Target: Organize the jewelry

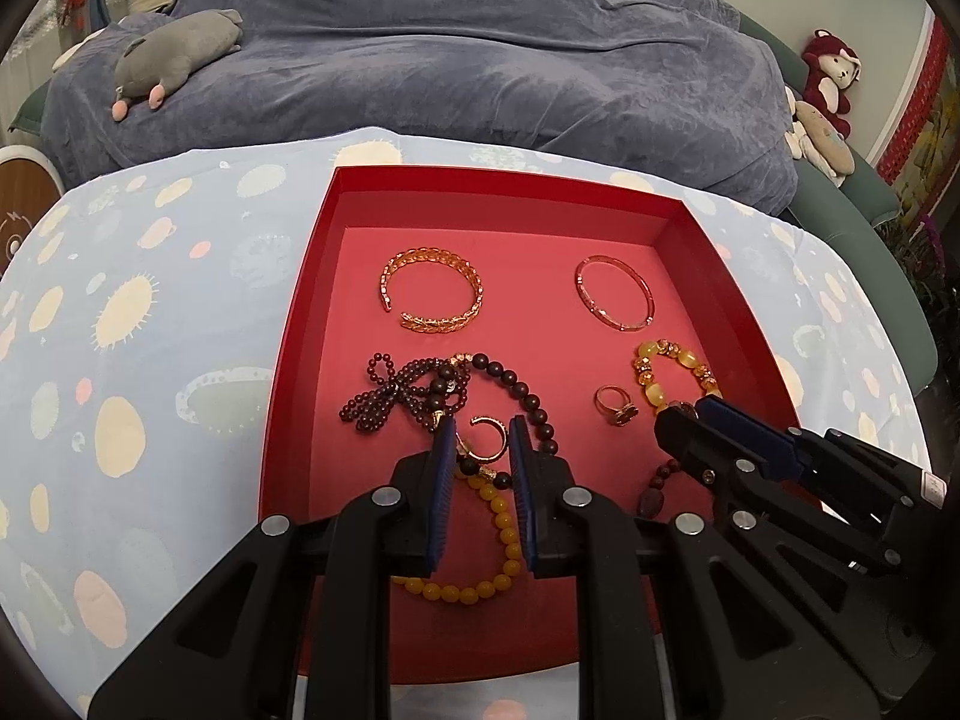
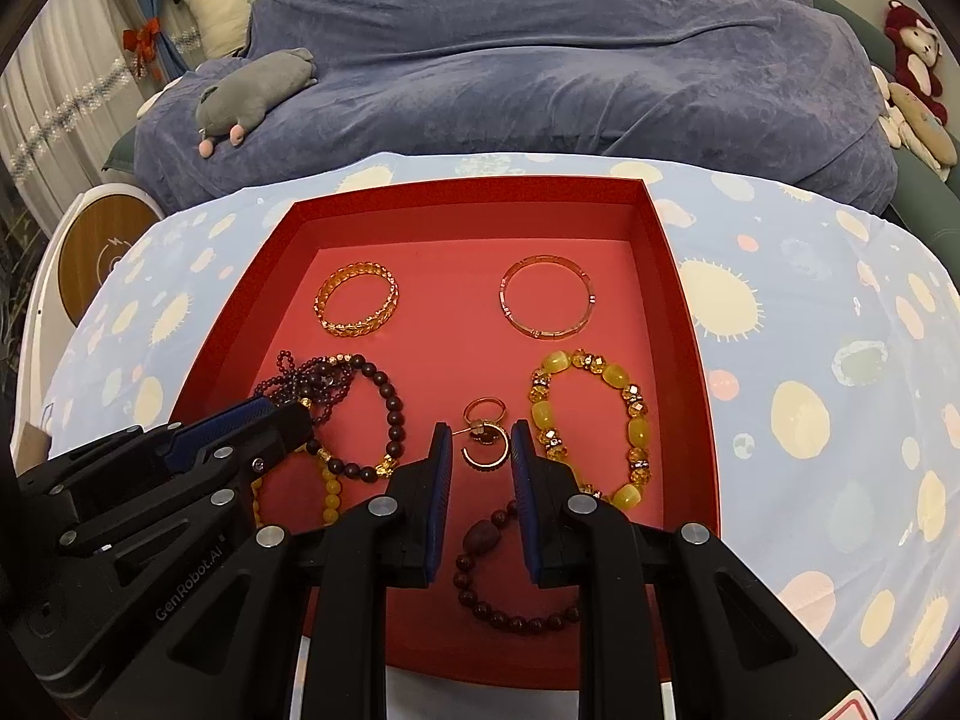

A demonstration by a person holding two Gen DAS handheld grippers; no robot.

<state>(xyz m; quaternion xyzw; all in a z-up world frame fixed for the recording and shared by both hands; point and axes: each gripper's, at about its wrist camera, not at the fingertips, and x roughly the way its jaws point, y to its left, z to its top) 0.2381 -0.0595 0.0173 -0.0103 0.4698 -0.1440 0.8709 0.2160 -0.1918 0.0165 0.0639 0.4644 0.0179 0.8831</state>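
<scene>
A red tray (image 1: 504, 192) (image 2: 672, 276) holds the jewelry. At the back lie a gold cuff (image 1: 432, 297) (image 2: 358, 299) and a thin pink bangle (image 1: 613, 292) (image 2: 547, 304). My left gripper (image 1: 480, 441) is open above a small gold open ring (image 1: 483, 438), beside dark bead bracelets (image 1: 420, 390) and a yellow bead bracelet (image 1: 498, 546). My right gripper (image 2: 481, 441) is open over a gold ring with a dark stone (image 2: 485, 438) (image 1: 615, 408). A yellow crystal bracelet (image 2: 591, 426) lies to its right, a dark red bracelet (image 2: 498, 576) beneath it.
The tray sits on a pale blue spotted cloth (image 1: 132, 360) (image 2: 828, 372). Behind it is a sofa under a blue-grey blanket (image 1: 480, 48) with a grey plush toy (image 1: 174, 57) and a red plush toy (image 1: 831, 78). A round white and wooden device (image 2: 102, 252) stands at the left.
</scene>
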